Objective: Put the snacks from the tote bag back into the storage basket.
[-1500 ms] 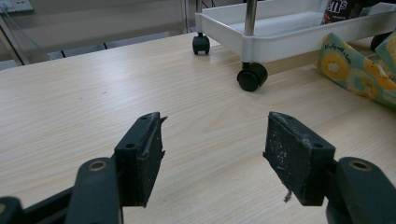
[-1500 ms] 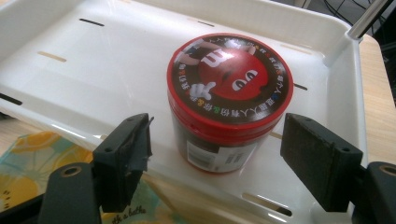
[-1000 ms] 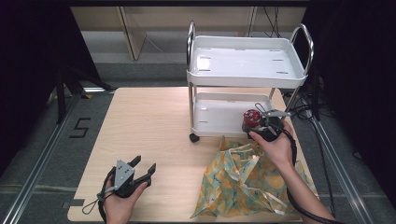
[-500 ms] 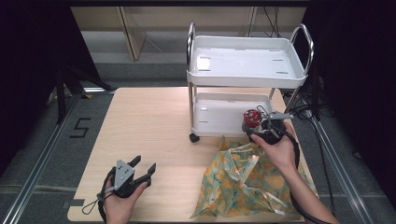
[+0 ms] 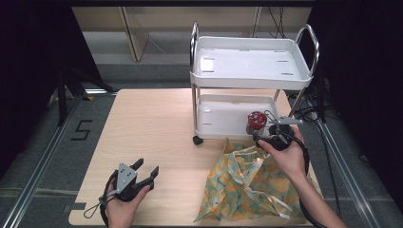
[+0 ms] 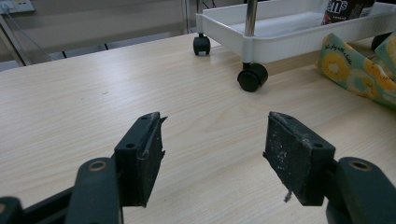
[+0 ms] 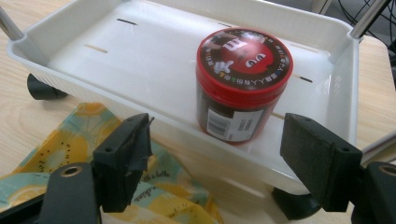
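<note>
1. The wooden table (image 5: pixel 157 128) spans the high view, pale and grained, with the person's forearms coming in from its near edge.
2. A white two-tier cart (image 5: pixel 252 71) stands on the table's far right part on black castors; its top tray is bare, and chrome handles rise at both ends.
3. A cloth bag (image 5: pixel 247 183) printed with yellow fruit on teal lies crumpled on the table just in front of the cart, near the right edge; its fabric comes right up to the cart's lower tray (whether it touches the tray wall I cannot tell).
4. The right gripper (image 5: pixel 268 135) is held by the person's right hand at the front right corner of the lower tray, above the bag. In the right gripper view its jaws stand wide apart, one on each side of the jar and short of it, touching nothing.
5. The left gripper (image 5: pixel 145 172) rests in the left hand at the table's near left, well apart from the cart. Its jaws are spread over bare wood, with nothing between them.
6. The jar (image 7: pixel 243 86) stands upright inside the cart's lower tray, near that tray's right front corner. It has a red lid with a printed top and a dark body with a barcode label.
</note>
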`<state>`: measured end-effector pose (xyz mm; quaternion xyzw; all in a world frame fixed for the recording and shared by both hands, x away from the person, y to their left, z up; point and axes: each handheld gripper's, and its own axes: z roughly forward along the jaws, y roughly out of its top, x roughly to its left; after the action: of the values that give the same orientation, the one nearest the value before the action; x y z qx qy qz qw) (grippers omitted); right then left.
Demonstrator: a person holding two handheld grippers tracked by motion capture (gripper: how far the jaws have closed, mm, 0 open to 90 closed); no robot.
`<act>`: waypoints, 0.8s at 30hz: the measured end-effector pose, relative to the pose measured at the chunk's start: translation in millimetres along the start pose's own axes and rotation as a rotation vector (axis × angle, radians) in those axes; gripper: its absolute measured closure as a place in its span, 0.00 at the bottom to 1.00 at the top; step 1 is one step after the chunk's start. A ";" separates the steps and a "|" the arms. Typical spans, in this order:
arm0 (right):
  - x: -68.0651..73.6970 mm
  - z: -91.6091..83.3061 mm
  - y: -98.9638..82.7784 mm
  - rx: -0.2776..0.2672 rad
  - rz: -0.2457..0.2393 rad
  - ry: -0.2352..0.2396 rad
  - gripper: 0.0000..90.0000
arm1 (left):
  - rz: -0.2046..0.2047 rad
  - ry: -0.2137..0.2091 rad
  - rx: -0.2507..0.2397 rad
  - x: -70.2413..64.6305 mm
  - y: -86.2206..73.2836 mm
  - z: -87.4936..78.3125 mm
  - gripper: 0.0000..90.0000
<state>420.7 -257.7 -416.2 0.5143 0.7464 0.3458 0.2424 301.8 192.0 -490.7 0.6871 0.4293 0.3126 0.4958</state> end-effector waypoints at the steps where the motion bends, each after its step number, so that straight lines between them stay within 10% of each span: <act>1: 0.6 -0.7 -0.3 -0.001 0.010 0.008 0.28 | 0.002 0.004 0.004 0.0 0.2 -0.6 0.40; 24: -11.6 -20.1 -24.2 -0.017 -0.001 0.010 0.29 | -0.002 0.001 0.000 -1.0 -0.1 0.4 0.40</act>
<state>395.8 -279.6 -421.7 0.5100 0.7450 0.3546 0.2431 301.7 190.9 -490.9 0.6865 0.4303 0.3123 0.4960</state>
